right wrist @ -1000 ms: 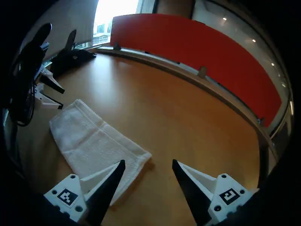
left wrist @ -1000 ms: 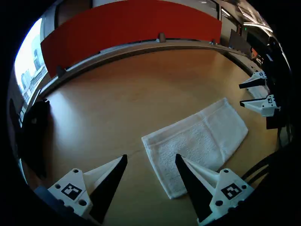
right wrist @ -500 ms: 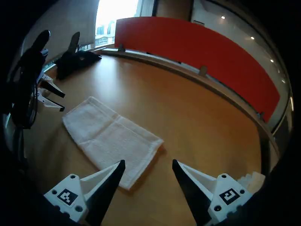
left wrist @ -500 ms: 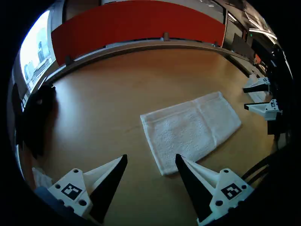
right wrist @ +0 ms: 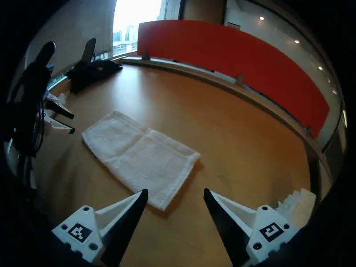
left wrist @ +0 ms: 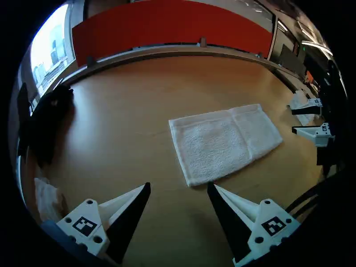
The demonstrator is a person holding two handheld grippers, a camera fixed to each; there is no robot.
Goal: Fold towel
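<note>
Towel (left wrist: 224,142): lies farther ahead of both claws than a second ago and clear of their tips. It is folded flat on the table (left wrist: 133,111), at 1 o'clock from the left claw (left wrist: 178,184).
Long axis: runs roughly 9 to 3 in the left gripper view, tilting toward 2, with a fold seam crossing it midway.
Left claw: open and empty, with the towel's near corner just ahead of its right finger.
Right claw (right wrist: 175,191): open and empty, with the towel at its 11 o'clock.
Nearer: judged about even, since each claw faces one short end.
</note>
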